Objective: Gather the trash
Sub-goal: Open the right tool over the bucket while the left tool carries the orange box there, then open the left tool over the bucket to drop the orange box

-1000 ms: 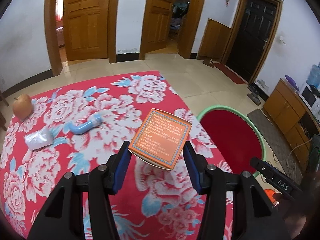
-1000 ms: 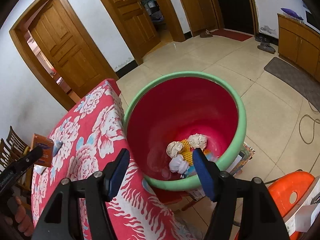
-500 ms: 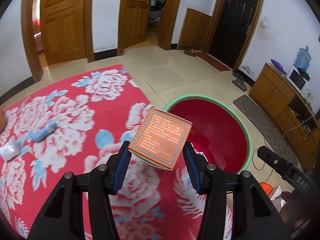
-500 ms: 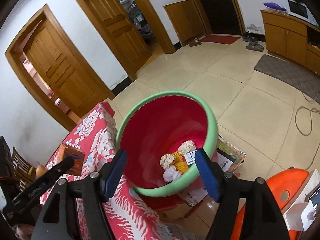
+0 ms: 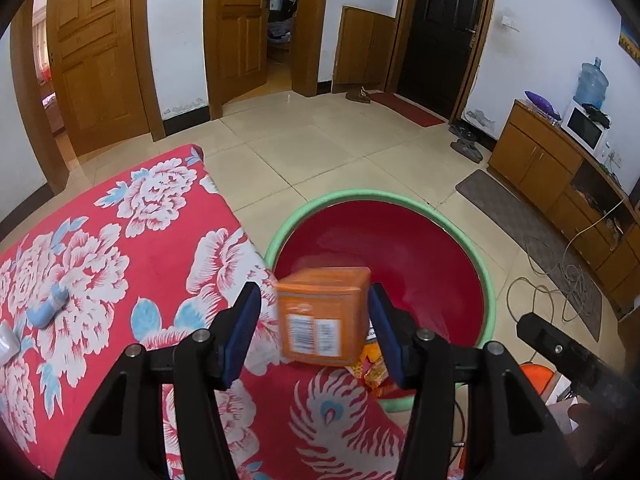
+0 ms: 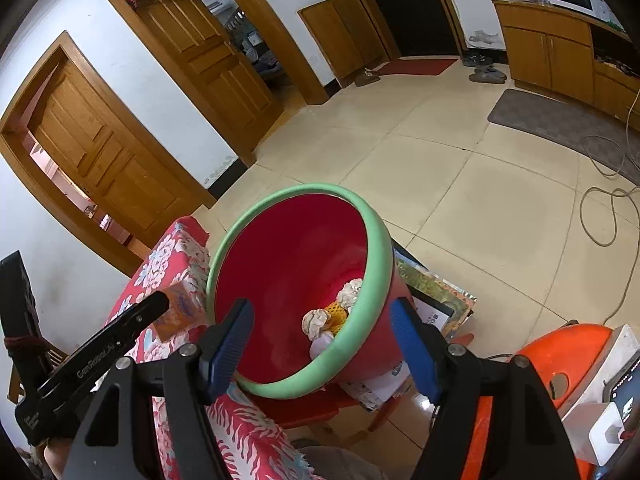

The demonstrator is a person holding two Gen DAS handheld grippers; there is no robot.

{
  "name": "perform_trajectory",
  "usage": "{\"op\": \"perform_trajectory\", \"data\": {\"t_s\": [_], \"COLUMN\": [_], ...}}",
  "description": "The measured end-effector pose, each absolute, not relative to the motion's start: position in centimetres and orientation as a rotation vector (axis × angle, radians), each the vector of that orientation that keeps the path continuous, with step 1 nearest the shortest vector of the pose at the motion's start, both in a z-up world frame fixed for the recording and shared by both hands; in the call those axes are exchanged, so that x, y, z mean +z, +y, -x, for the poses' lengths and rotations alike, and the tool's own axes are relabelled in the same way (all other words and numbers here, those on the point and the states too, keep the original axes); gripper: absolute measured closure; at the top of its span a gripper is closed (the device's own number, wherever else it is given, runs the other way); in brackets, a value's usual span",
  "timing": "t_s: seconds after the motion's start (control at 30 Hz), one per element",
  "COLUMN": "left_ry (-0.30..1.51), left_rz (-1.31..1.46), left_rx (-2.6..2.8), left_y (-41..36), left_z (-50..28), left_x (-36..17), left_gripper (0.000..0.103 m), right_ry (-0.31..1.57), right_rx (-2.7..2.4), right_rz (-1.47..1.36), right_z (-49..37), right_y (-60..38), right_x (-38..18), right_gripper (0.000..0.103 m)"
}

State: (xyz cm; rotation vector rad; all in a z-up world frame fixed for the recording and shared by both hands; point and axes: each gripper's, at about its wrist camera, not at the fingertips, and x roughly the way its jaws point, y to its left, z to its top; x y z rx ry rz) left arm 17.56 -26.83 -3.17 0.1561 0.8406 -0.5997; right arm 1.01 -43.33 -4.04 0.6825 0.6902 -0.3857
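My left gripper stood wide; the orange box, blurred, sat between its pads, the left pad apart from it; I could not tell whether the right touched. The box was at the near rim of the bin, over the table edge. My right gripper gaped wide with nothing in it, straddling the bin. Crumpled paper lay inside the bin. A blue tube lay on the table, well left of the bin.
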Motion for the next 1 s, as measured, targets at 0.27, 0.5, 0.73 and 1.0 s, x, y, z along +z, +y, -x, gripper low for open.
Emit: {"op": "perform_trajectory", "data": {"t_s": [0.27,0.5,0.73,1.0], "left_ry": [0.843,0.836,0.824,0.820], "left_rz": [-0.127,-0.090,-0.052,-0.008], "left_rx": [-0.572,-0.518,-0.442,-0.352], "left_y": [-25.4,-22.5,-18.6,-14.0], "left_z": [-17.4,-17.5,-17.8,-18.5], "left_x": [-2.8,-1.9,-1.3,-1.1], "left_gripper": [0.046,0.046,0.046,0.046], "right_ry": [0.682,0.677,0.683,0.707], "right_rx": [-0.369,-0.329,-0.288,-0.257], "right_rz": [-0.669,-0.646,-0.623,-0.591], "right_z": [-1.0,-1.1,-1.5,-2.3], "right_y": [-42.6,-41.1,-39.3,-37.2], "right_x": [-3.5,-2.7,-2.1,-1.7], "right_gripper": [0.028,0.027,0.026,0.021]}}
